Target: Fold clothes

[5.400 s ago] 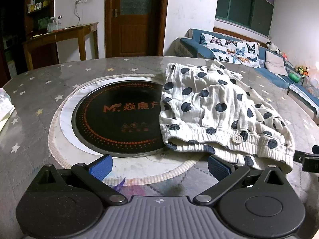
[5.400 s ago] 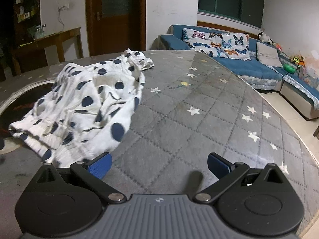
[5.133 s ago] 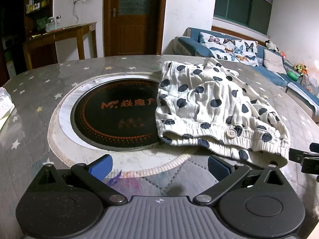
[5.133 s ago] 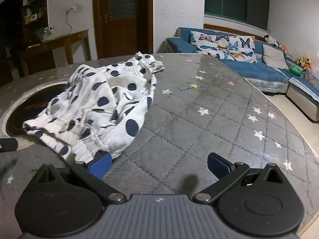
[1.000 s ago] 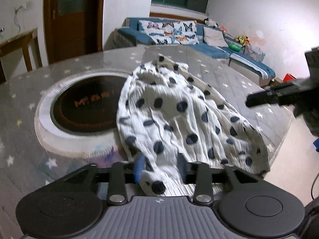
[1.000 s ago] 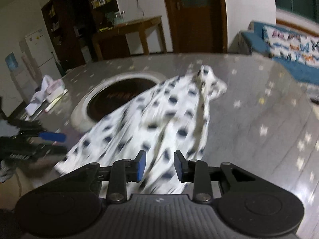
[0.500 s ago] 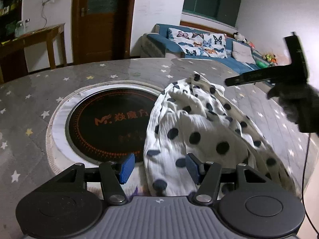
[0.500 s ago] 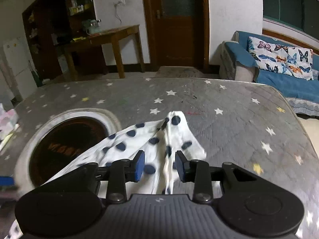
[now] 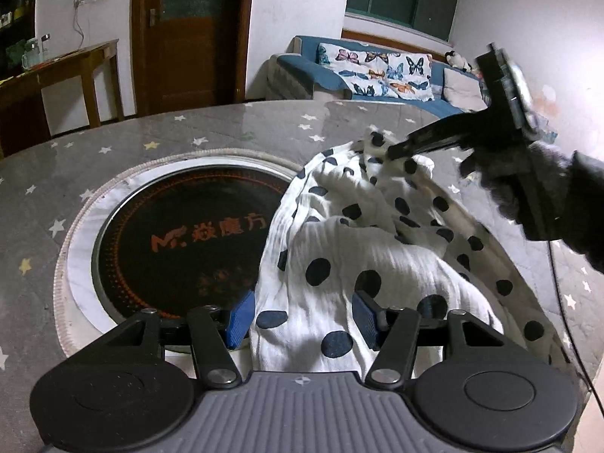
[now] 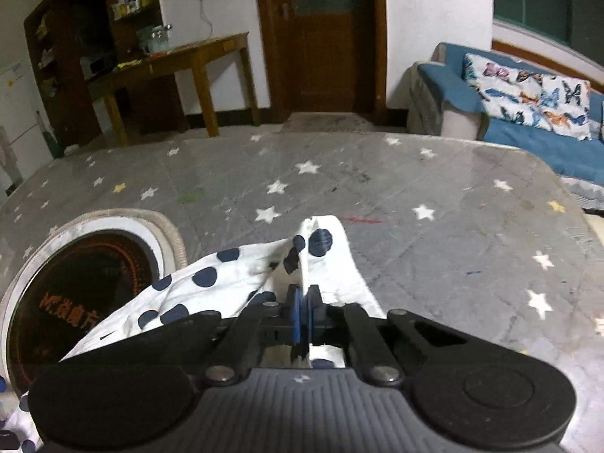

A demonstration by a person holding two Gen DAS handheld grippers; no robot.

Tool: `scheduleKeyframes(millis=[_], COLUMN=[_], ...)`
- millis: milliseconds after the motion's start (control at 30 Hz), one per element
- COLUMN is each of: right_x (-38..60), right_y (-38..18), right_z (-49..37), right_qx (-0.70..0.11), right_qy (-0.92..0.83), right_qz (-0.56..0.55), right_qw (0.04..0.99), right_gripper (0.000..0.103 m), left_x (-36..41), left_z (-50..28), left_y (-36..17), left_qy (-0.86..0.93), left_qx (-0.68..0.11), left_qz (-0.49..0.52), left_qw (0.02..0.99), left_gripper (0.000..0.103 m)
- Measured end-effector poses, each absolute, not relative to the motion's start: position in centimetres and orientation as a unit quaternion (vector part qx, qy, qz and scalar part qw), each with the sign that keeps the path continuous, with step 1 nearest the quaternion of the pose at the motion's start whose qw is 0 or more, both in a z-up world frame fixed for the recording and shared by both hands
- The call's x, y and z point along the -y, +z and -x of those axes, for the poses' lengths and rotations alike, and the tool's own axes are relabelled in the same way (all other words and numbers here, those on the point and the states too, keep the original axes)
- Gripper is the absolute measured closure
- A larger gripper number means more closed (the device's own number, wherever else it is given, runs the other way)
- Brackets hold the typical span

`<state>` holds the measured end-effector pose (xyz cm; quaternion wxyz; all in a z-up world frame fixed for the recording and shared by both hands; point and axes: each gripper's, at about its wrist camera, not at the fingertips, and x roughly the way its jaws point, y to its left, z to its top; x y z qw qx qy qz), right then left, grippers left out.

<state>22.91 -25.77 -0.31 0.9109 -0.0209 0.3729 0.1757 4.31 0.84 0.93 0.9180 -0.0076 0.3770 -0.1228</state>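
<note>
The polka-dot garment (image 9: 362,249) lies on the star-print table (image 9: 226,132), long axis running from the near edge to the far right, overlapping the round cooktop (image 9: 181,241) marked "M". The right gripper (image 10: 302,304) pinches its far tip; the left gripper (image 9: 302,319) stands spread over the near end

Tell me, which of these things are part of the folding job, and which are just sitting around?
In the job:
- spotted garment
- right gripper, shut on its far end
- left gripper, open around its near end
- table it lies on

Just around:
- round hotplate set in the table
- sofa with butterfly cushion
- wooden side table
- door
</note>
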Motion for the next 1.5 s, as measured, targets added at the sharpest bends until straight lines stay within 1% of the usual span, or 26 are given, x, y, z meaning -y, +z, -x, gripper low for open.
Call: scheduleKeyframes(millis=[133, 267, 433, 600, 667, 700, 800, 933, 1200, 1300, 1433, 1467, 1500], right_x=[28.0, 30.7, 33.8, 36.3, 37.1, 37.4, 37.5, 35.8, 27.8, 24.9, 22.7, 22.2, 21.7], right_y=[1.6, 3.0, 2.7, 1.0, 0.2, 0.2, 0.7, 2.4, 2.0, 1.5, 0.6, 0.4, 0.1], right_z=[-21.6, -19.6, -16.8, -14.8, -14.3, -14.2, -14.0, -14.5, -19.2, -22.0, -24.9, -25.3, -25.8], right_qx=[-0.351, -0.345, -0.358, -0.391, -0.407, -0.408, -0.393, -0.367, -0.384, -0.401, -0.427, -0.432, -0.438], right_qy=[0.156, 0.13, 0.084, 0.039, 0.024, 0.017, 0.004, 0.05, 0.179, 0.203, 0.216, 0.218, 0.219], right_qz=[0.026, 0.034, 0.048, 0.052, 0.05, 0.049, 0.047, 0.028, 0.016, 0.008, -0.006, -0.006, -0.002], right_qw=[0.923, 0.929, 0.929, 0.918, 0.912, 0.912, 0.918, 0.928, 0.905, 0.893, 0.878, 0.875, 0.872], right_gripper=[0.1, 0.1, 0.1, 0.1, 0.096, 0.092, 0.087, 0.087, 0.085, 0.079, 0.078, 0.077, 0.073], left_x=[-0.6, -0.4, -0.2, -0.2, -0.3, -0.3, -0.4, -0.8, -1.6, -1.8, -2.2, -2.3, -2.4], left_z=[-4.5, -4.4, -4.3, -4.4, -4.4, -4.4, -4.5, -4.4, -3.4, -3.0, -2.4, -2.2, -2.1], left_y=[0.4, 0.0, -0.3, -0.6, -0.5, -0.5, -0.5, -0.4, 0.0, -0.2, -0.2, -0.2, -0.2], left_qy=[-0.125, -0.126, -0.129, -0.127, -0.127, -0.126, -0.12, -0.111, -0.1, -0.099, -0.1, -0.102, -0.104], left_qx=[-0.38, -0.382, -0.385, -0.386, -0.386, -0.385, -0.386, -0.386, -0.384, -0.388, -0.391, -0.391, -0.392], left_qz=[0.003, 0.0, -0.003, -0.006, -0.004, -0.004, -0.005, -0.005, -0.004, -0.006, -0.003, -0.001, 0.002], left_qw=[0.916, 0.915, 0.914, 0.914, 0.914, 0.914, 0.915, 0.916, 0.918, 0.916, 0.915, 0.915, 0.914], left_gripper=[0.043, 0.043, 0.043, 0.043, 0.043, 0.043, 0.043, 0.043, 0.043, 0.043, 0.043, 0.043, 0.044])
